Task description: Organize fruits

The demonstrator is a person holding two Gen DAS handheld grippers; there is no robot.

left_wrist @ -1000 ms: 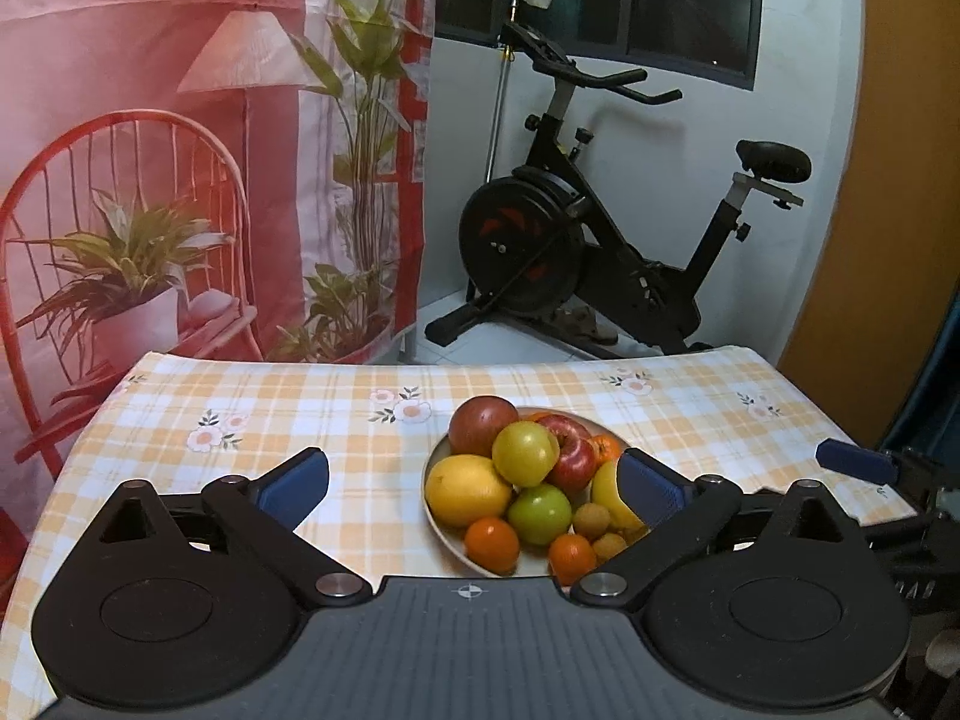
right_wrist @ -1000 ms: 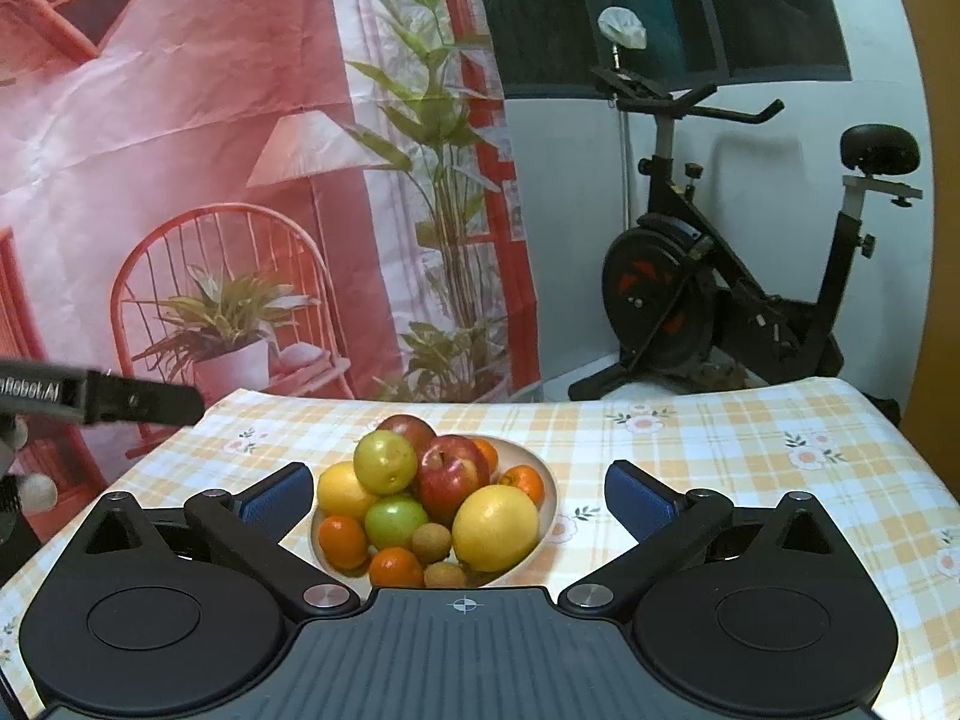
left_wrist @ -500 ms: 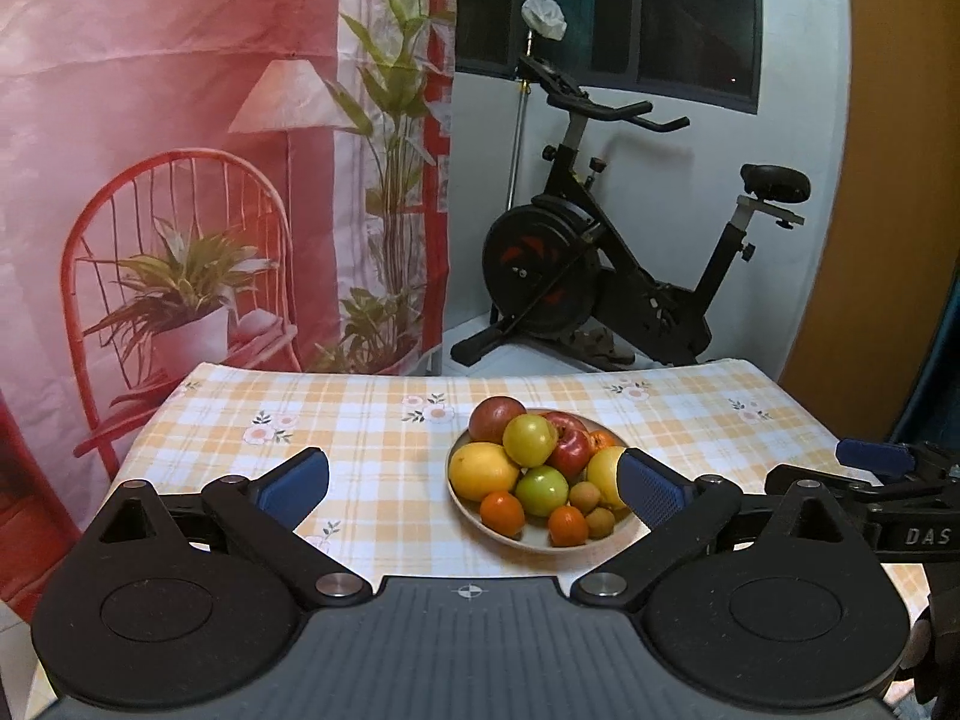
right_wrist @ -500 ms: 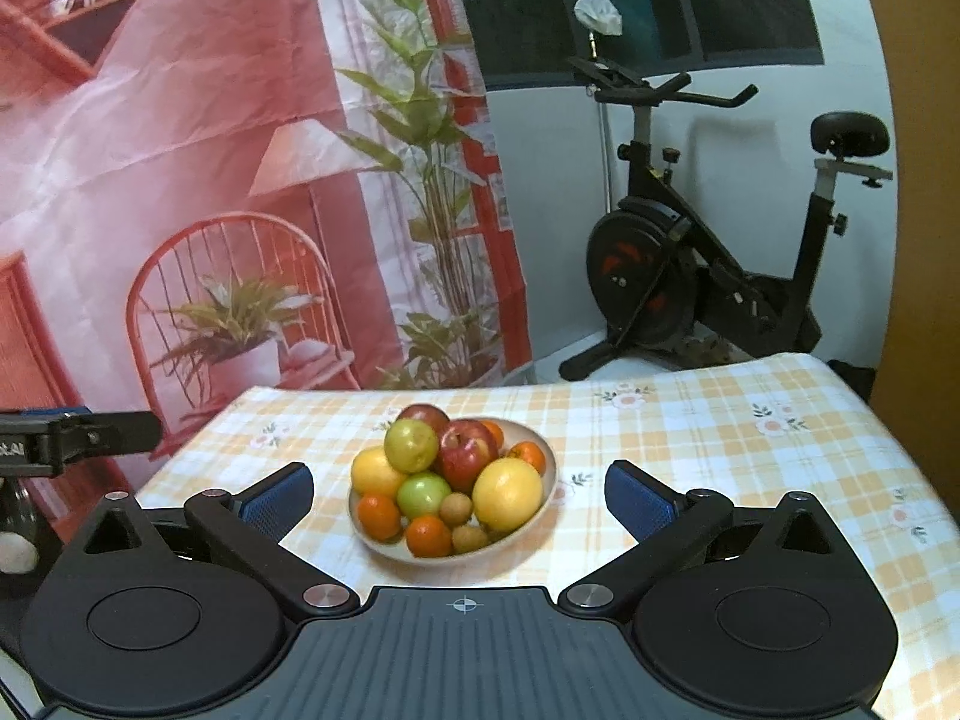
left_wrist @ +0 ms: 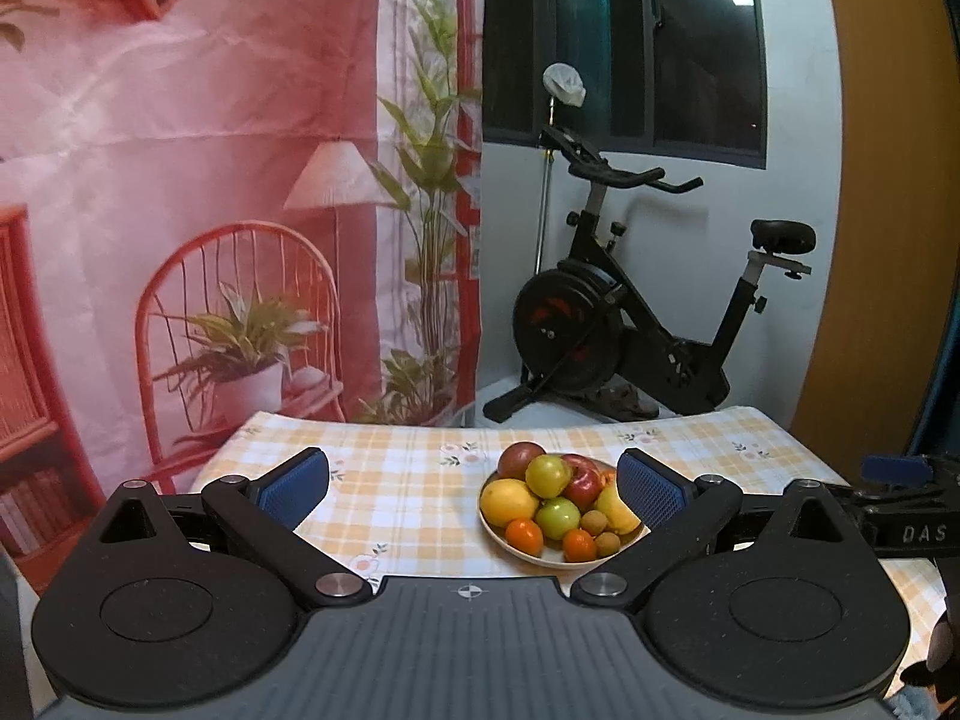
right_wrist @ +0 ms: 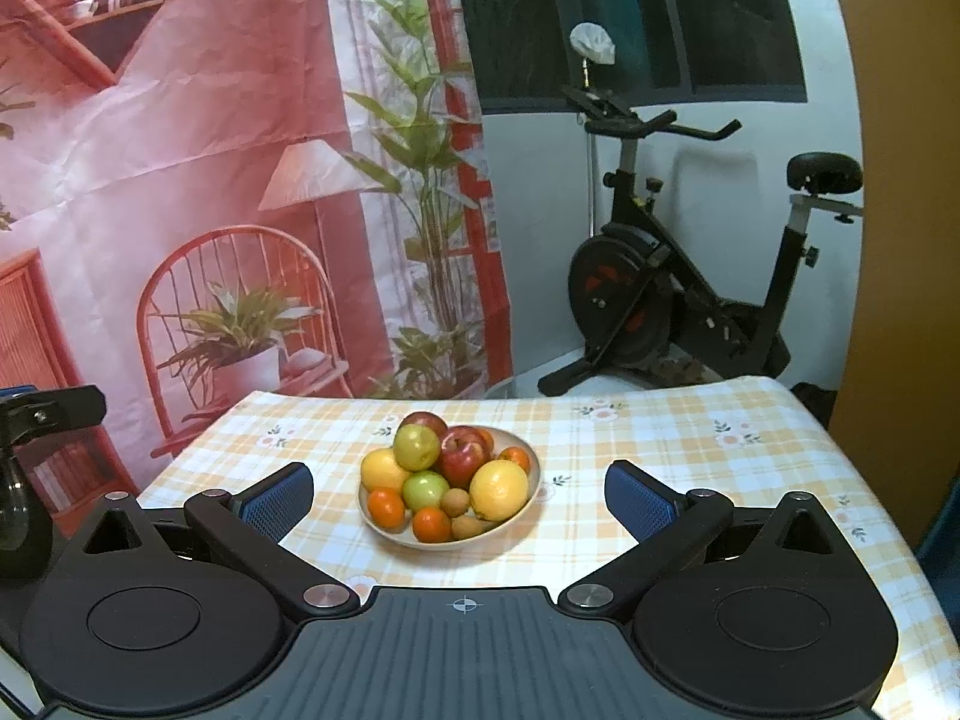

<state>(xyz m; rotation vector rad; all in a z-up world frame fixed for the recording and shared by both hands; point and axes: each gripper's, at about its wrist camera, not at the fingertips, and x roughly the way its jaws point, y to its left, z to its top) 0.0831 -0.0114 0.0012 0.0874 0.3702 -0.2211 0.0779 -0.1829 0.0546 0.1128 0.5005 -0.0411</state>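
Both grippers have backed away from the table (right_wrist: pixel 690 420) over the last second; bowl (right_wrist: pixel 528 474) sits mid-cloth, heaped with fruit (right_wrist: pixel 459 459). Probably finished. Left gripper (left_wrist: pixel 474 489) and right gripper (right_wrist: pixel 459 495) both spread wide, empty. Only the left view shows the right tool; far-side fruit hidden.

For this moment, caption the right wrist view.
Open right claw faces a bowl piled with fruit on a checked tablecloth.

Indoor light is dim and warm, with a ceiling lamp mirrored in the dark window (left_wrist: pixel 624 42). Both views bow strongly toward their black corners. The exercise bike (right_wrist: pixel 678 276) casts a soft shadow; focus stays fairly sharp.
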